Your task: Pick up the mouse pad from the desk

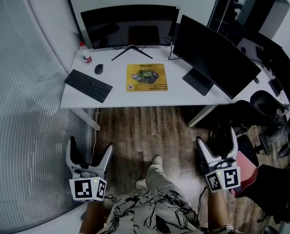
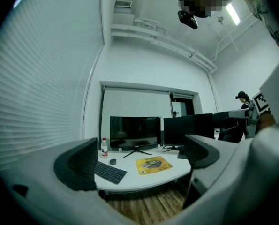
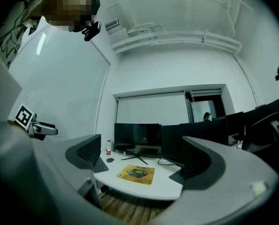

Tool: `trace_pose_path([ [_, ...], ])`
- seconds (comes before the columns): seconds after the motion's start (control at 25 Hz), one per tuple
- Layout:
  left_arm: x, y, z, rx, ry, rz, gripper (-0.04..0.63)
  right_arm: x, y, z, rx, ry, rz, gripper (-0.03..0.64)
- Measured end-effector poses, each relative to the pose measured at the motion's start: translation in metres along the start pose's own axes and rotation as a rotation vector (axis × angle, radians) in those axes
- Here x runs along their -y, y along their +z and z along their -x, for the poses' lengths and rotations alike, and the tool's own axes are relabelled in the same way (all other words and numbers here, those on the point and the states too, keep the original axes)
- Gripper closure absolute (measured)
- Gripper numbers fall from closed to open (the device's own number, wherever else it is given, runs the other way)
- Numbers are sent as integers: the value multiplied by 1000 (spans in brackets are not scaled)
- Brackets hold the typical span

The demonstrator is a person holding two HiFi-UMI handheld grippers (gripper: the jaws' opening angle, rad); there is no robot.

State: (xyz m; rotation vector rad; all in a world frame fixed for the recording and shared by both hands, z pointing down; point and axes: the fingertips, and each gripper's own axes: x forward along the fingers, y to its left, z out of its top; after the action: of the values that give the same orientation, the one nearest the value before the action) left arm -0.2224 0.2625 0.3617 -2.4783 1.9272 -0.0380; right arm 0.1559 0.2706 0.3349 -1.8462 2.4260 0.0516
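Note:
A yellow mouse pad (image 1: 146,77) with a printed picture lies flat on the white desk (image 1: 125,97), between the two monitors. It also shows as the yellow mouse pad (image 2: 153,164) in the left gripper view and the mouse pad (image 3: 136,174) in the right gripper view. Both grippers hang low over the wooden floor, well short of the desk. My left gripper (image 1: 89,155) is open and empty. My right gripper (image 1: 217,147) is open and empty too.
A black keyboard (image 1: 88,85), a black mouse (image 1: 99,68) and a small bottle (image 1: 86,57) sit on the desk's left part. Two dark monitors (image 1: 130,26) (image 1: 213,56) stand behind and right of the pad. Office chairs (image 1: 271,108) stand at the right. A blind-covered wall (image 1: 23,96) runs along the left.

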Motion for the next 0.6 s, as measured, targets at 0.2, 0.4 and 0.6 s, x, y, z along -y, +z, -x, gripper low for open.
trace_pose_path([
  [0.2,0,-1,-18,-10,9,-3,28,10,-3,-19,-3,6,-5,87],
  [0.4,0,1,-36,-9,22,-4,28,20,-5,-37,-4,16,-6,87],
  [0.6,-4,2,-57,-11,33,-8,26,30,-6,-57,0,14,-5,87],
])
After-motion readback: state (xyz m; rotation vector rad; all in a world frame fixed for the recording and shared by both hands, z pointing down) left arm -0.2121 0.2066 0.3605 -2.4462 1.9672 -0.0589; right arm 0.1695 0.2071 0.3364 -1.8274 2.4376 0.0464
